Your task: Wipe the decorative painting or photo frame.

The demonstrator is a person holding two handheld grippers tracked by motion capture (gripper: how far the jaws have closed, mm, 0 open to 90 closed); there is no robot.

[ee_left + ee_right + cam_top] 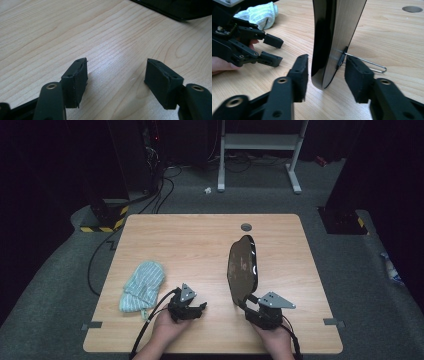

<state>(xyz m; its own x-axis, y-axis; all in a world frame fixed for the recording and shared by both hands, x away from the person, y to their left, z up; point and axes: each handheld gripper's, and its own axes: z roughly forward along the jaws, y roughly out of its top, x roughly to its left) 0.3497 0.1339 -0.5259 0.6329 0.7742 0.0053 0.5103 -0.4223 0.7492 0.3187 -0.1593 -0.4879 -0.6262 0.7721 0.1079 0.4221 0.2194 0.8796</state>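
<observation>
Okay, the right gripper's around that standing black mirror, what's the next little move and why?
Probably close the right gripper onto the mirror: its lower edge sits between the jaws with gaps on both sides, so nothing grips it yet. The left gripper is open over bare table.

Cloth (143, 285) on the table (200, 240) left, upright mirror (243, 267) right, left tongs (201, 308) between.

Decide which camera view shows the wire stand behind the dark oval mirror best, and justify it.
The right gripper view: the wire stand juts from the mirror, resting on the table. In the high view the mirror stands upright; its stand cannot be made out. The left gripper view catches a dark edge.
</observation>
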